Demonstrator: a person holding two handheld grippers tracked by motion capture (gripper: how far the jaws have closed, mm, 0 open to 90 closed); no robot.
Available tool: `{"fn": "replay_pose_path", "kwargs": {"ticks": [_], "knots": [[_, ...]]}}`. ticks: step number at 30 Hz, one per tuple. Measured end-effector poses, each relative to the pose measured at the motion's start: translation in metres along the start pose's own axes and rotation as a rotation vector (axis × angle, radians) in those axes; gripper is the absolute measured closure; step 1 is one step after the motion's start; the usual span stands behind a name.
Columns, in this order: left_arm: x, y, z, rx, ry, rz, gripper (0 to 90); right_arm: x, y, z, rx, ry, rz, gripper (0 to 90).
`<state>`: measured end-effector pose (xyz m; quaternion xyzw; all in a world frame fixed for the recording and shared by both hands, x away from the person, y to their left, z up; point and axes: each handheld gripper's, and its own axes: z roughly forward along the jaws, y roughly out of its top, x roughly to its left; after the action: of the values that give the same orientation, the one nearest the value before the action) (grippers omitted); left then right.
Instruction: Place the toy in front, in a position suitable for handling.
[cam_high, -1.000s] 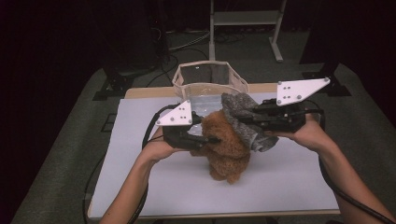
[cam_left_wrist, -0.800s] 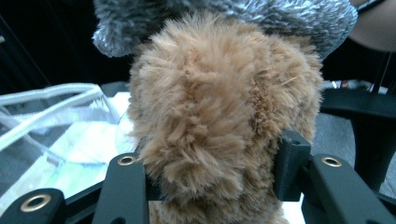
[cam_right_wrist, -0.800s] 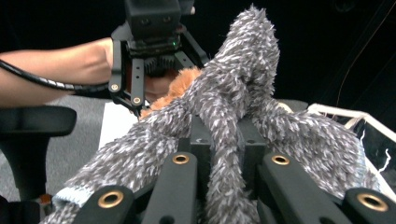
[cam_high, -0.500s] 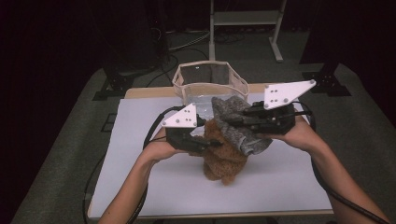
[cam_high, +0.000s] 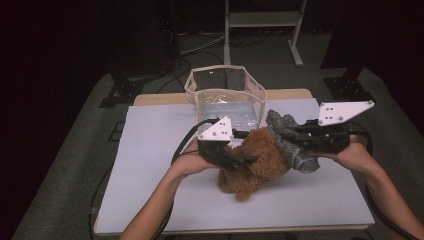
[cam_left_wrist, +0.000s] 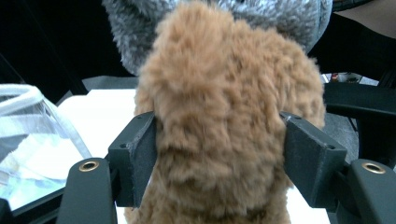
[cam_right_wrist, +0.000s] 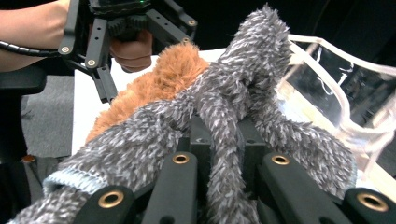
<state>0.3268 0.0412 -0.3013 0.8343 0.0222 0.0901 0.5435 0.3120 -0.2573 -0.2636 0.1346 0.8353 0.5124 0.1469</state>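
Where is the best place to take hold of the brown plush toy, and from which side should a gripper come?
Probably the narrower body of the brown plush toy, approached level from the person's left, as the left gripper straddles it now. It lies on the table, and the grey fuzzy sock in the right gripper covers its far right side.

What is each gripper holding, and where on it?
Right gripper pinches a fold of the grey fuzzy sock. Left gripper straddles the brown plush toy, jaws just opened.

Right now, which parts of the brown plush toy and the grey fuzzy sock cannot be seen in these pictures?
- Brown plush toy, left gripper view: lower part cut off by the bottom edge.
- Its face, high view: too small and blurred to tell.
- Grey fuzzy sock, right gripper view: pinched part hidden between the right tongs.
- Clear bag: contents unclear.
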Motion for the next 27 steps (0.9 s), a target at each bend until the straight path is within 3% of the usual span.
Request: {"fn": "replay_pose_path", "kwargs": {"ticks": [5, 9, 14, 18, 21, 25, 27], "knots": [[-0.001, 0.000, 0.007, 0.013, -0.004, 0.015, 31.6, -0.001, -0.004, 0.000, -0.018, 0.007, 0.018, 80.1], [-0.002, -0.002, 0.008, 0.020, -0.024, 0.024, 38.4, 0.006, 0.009, 0.003, -0.024, 0.025, -0.014, 80.1], [-0.003, -0.005, 0.011, 0.040, 0.002, 0.022, 37.2, 0.010, 0.015, 0.011, 0.005, 0.021, -0.049, 80.1], [-0.005, -0.015, 0.008, 0.078, 0.047, 0.033, 35.1, 0.003, -0.006, 0.009, -0.006, 0.001, 0.008, 80.1], [-0.003, -0.029, 0.001, 0.062, 0.061, -0.013, 32.4, 0.000, -0.020, 0.002, -0.036, 0.000, 0.052, 80.1], [0.000, -0.044, 0.001, 0.079, 0.063, -0.036, 28.2, -0.001, -0.042, -0.009, -0.067, -0.032, 0.089, 80.1], [0.003, -0.050, 0.005, 0.074, 0.041, -0.036, 27.8, 0.000, -0.051, -0.013, -0.082, -0.035, 0.109, 80.1]]}}
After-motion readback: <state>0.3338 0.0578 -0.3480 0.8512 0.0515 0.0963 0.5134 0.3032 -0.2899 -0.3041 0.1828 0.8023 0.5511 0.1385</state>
